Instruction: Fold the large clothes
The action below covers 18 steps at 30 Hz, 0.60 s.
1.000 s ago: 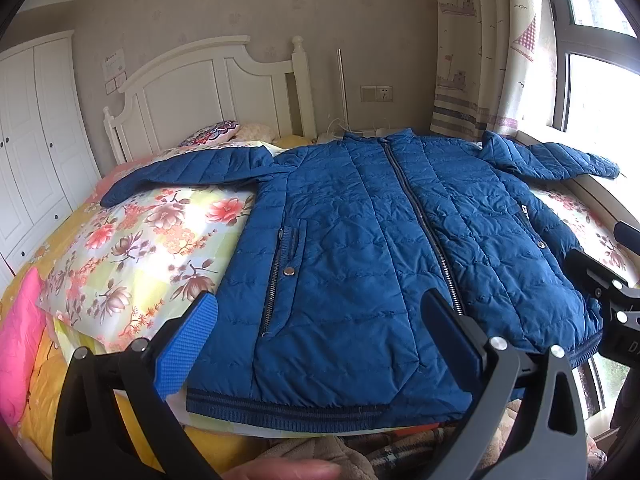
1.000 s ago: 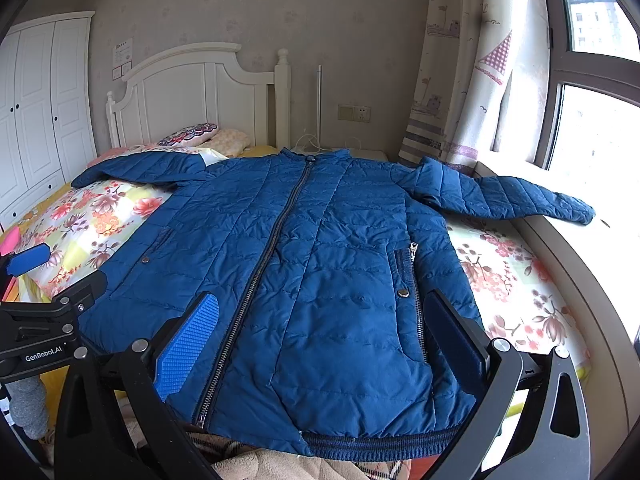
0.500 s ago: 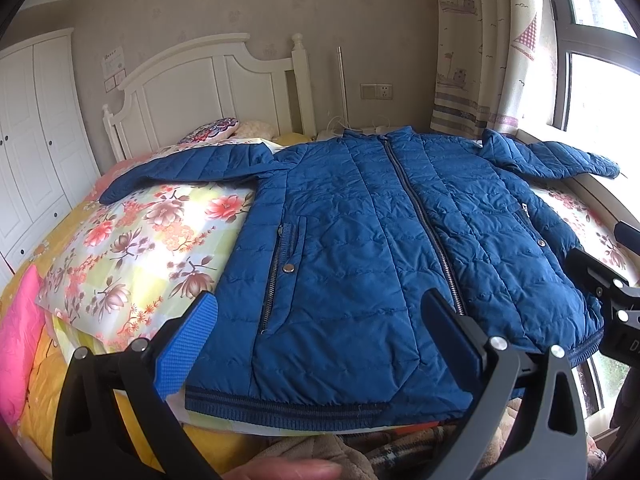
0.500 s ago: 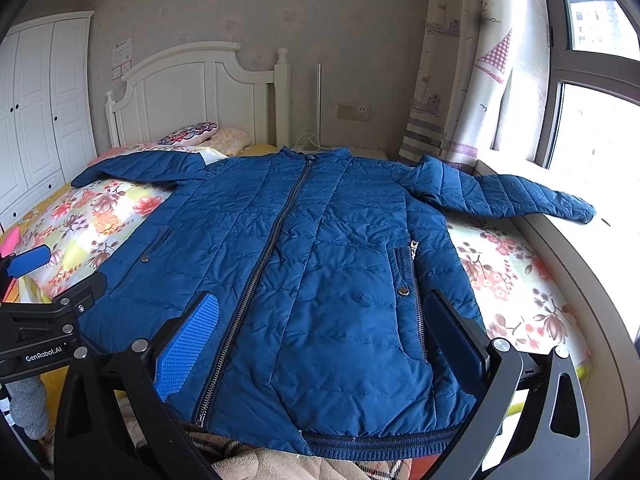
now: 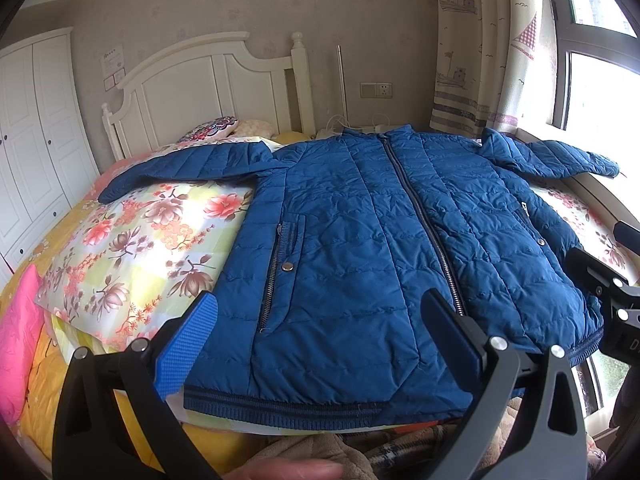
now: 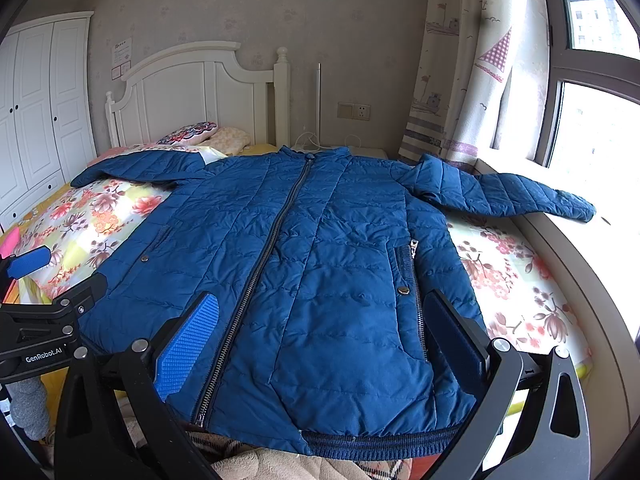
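The jacket [image 5: 380, 248] lies flat, front up and zipped, on the bed [image 5: 132, 248], with both sleeves spread sideways. Our left gripper [image 5: 320, 328] and right gripper [image 6: 324, 328] hang above the hem, jaws wide apart and empty. We judge the fold not yet begun. For the first step we take a sleeve [image 6: 508, 196] near the cuff, pinching through both layers of the padded shell, and lay it across the chest. The fabric looks slippery, so we close fully before lifting and keep the zip [image 6: 264, 264] straight as the fold axis.
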Motion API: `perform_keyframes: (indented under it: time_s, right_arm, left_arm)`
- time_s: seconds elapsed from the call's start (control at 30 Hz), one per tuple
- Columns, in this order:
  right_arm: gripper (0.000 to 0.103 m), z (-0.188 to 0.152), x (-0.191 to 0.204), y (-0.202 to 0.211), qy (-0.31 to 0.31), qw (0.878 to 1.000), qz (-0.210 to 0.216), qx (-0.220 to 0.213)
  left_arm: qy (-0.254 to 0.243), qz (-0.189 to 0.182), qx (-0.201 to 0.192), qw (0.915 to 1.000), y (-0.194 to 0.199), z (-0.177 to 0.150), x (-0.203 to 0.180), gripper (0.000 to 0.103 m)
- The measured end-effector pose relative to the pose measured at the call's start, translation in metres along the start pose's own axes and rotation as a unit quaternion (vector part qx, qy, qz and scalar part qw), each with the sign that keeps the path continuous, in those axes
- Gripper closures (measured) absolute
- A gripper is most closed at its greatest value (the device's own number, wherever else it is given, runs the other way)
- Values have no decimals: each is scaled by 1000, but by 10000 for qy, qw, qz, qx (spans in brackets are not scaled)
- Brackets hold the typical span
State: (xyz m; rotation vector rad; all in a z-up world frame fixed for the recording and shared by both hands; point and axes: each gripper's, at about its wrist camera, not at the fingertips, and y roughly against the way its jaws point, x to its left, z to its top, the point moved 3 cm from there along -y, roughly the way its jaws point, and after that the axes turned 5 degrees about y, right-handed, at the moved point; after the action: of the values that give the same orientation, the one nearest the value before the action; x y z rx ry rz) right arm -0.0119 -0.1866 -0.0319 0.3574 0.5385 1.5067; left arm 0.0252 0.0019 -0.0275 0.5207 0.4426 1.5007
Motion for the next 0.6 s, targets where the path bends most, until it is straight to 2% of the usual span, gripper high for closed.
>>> perform_keyframes:
  time_s: [0.6]
  right_arm:
    - [5,-1,0,-1,-16,10000,7,6]
  left_arm:
    - [4,-5,15,10000,0,1,0,2]
